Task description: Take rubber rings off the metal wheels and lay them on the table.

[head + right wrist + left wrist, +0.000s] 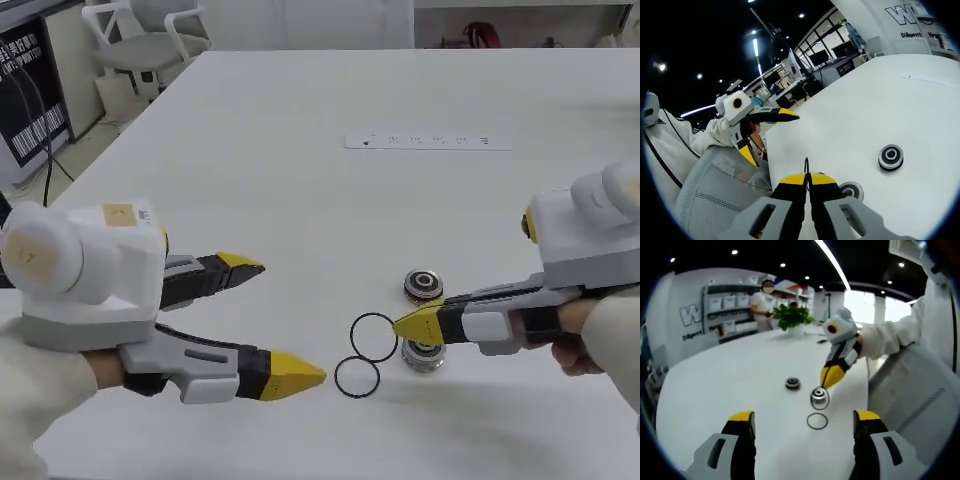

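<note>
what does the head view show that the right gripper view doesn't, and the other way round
Head view: a loose rubber ring lying flat on the table, near the right gripper. Right gripper view: a mesh chair back and desks with monitors. Both: two metal wheels, the open left gripper, and a second ring pinched in the right gripper's shut jaws, edge-on in its own view.

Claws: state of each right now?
Left claw: open, empty.
Right claw: shut on ring.
</note>
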`<state>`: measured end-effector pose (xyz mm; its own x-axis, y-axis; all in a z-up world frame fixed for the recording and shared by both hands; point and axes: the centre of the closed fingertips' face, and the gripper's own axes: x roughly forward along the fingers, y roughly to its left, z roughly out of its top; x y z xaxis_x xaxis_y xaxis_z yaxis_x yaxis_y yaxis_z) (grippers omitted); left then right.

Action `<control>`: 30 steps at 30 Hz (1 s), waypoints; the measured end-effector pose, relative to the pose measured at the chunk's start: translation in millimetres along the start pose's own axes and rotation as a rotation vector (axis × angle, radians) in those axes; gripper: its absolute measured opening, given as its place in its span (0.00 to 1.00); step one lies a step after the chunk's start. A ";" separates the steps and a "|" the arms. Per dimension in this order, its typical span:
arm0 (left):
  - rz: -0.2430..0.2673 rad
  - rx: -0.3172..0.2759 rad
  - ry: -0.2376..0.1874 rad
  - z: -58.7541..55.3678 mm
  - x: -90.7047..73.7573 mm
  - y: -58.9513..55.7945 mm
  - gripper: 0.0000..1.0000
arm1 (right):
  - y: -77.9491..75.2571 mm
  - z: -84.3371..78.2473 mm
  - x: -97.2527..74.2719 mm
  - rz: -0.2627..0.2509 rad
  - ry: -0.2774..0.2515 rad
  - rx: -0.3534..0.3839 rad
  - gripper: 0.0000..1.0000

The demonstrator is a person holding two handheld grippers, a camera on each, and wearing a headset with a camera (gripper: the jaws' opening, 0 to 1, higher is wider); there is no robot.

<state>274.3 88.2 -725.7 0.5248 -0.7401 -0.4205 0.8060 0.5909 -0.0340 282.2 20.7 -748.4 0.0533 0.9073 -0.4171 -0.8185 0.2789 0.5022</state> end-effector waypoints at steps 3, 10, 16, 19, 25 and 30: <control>-0.005 0.000 0.004 -0.9 0.6 -1.0 0.82 | 0.6 -3.0 1.6 0.003 0.014 -0.003 0.00; -0.006 0.001 0.012 -2.7 1.1 -1.2 0.81 | 2.0 -11.7 6.3 0.009 0.052 -0.010 0.00; -0.010 0.006 0.020 -4.0 1.5 -2.1 0.81 | 2.8 -18.7 9.7 0.013 0.084 -0.020 0.00; -0.009 0.002 0.018 -3.9 1.4 -2.0 0.81 | 3.4 -22.0 11.2 0.015 0.100 -0.025 0.00; -0.013 0.002 0.021 -4.5 1.7 -2.7 0.81 | 2.6 -26.4 12.2 0.013 0.119 -0.032 0.00; -0.013 0.000 0.022 -5.1 1.8 -2.6 0.81 | -0.6 -30.8 12.8 0.001 0.138 -0.033 0.00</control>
<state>271.7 87.0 -731.0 0.5079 -0.7407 -0.4397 0.8130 0.5809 -0.0396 265.8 22.6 -777.3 -0.0251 0.8552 -0.5177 -0.8370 0.2653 0.4787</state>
